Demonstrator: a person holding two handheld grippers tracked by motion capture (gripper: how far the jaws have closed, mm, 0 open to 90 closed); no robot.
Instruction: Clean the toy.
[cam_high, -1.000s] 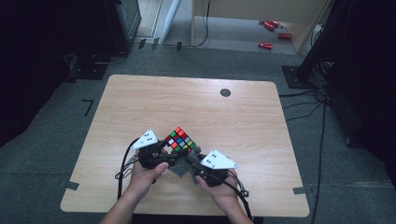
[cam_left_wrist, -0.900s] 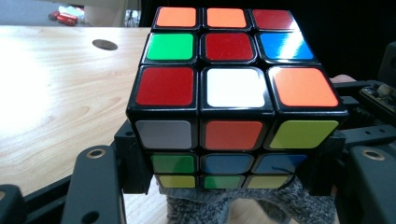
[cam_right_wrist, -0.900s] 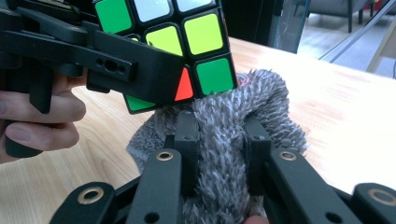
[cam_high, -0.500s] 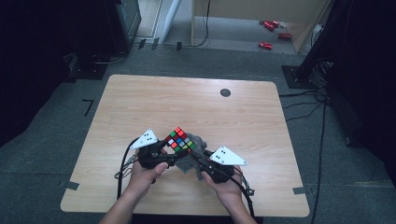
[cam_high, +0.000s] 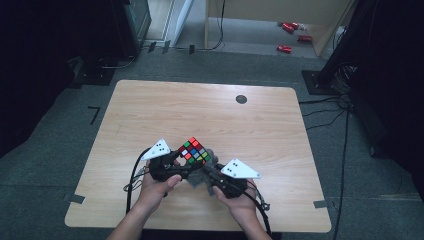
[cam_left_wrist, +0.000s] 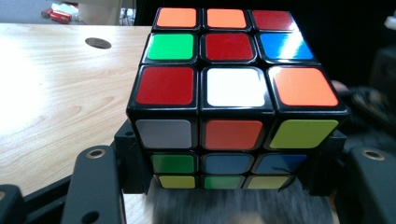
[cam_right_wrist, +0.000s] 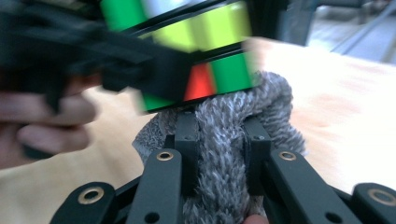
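high view | left gripper (cam_high: 181, 161) clamps cube (cam_high: 194, 150) | right gripper (cam_high: 204, 172) pinches grey cloth (cam_high: 200, 176) | near front table edge (cam_high: 200, 226)

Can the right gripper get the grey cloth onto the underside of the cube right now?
Probably yes: the right gripper is shut on the grey cloth, right under the cube that the left gripper holds.

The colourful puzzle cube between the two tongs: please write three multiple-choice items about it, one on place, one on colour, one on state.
1. The multicoloured plastic puzzle cube is
A. at the table's far edge
B. near the person's edge

2. The middle sticker of its top face, in the left gripper view, is
A. red
B. yellow

3. The right tongs are
A. open
B. shut on the grey fuzzy cloth

Answers:
1 B, the high view shows it between the hands.
2 A, the centre square is red.
3 B, both jaws pinch the cloth.
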